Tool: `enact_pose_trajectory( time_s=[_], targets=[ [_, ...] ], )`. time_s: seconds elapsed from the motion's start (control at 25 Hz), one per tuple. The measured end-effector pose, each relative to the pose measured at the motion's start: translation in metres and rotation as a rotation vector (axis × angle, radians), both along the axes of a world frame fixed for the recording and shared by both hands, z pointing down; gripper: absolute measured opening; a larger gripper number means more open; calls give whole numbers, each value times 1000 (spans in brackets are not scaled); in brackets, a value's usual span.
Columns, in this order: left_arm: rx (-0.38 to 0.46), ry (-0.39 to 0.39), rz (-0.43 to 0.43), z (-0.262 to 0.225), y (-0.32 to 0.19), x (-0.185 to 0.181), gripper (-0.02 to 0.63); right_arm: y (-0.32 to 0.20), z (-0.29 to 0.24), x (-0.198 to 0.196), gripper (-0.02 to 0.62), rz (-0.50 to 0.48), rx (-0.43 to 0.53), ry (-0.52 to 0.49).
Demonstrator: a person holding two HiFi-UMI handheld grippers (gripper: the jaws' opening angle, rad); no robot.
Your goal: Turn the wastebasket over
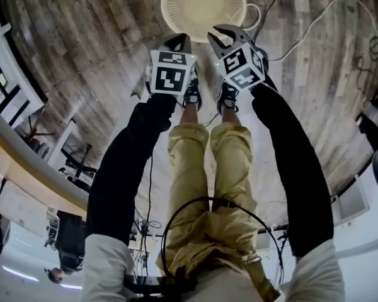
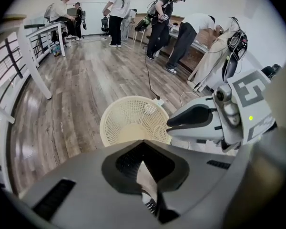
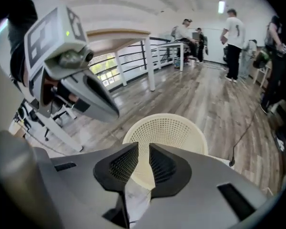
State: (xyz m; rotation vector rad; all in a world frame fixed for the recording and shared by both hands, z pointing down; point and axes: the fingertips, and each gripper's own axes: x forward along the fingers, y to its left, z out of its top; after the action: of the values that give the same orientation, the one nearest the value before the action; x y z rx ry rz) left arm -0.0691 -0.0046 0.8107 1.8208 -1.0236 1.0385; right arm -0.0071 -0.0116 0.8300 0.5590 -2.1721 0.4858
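A cream perforated wastebasket (image 1: 203,2) stands upright on the wood floor, its mouth facing up, just beyond my feet. It also shows in the left gripper view as wastebasket (image 2: 133,120) and in the right gripper view as wastebasket (image 3: 167,132). My left gripper (image 1: 178,41) hovers short of its near rim, jaws together and empty; seen from its own camera, the left gripper (image 2: 143,144) points at the basket. My right gripper (image 1: 223,35) hangs beside it, also short of the rim; the right gripper (image 3: 144,149) shows a narrow gap between its jaws, nothing in it.
White cables (image 1: 315,17) trail over the floor right of the basket. The person's shoes (image 1: 192,94) stand just behind the grippers. Several people (image 2: 159,25) work at desks at the far end. A white table leg (image 2: 35,66) and railing stand to the left.
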Motion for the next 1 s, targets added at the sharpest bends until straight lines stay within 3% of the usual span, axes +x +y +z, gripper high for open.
enact_pose_trajectory(
  time_s=[0.16,0.36,0.76,1.0],
  targets=[
    [47,31,-31,-49,-7,5,-3,-24,-57,26,78,197,38,-45],
    [114,74,-46,-130,-7,4,-3,-27,-141,50,36,323,56,-73],
    [196,150,-87,-304,15,13,-3,-13,-337,59,20,434,139,-173],
    [348,163,-168,-407,16,17,-3,-8,-458,55,20,488,245,-253]
  ],
)
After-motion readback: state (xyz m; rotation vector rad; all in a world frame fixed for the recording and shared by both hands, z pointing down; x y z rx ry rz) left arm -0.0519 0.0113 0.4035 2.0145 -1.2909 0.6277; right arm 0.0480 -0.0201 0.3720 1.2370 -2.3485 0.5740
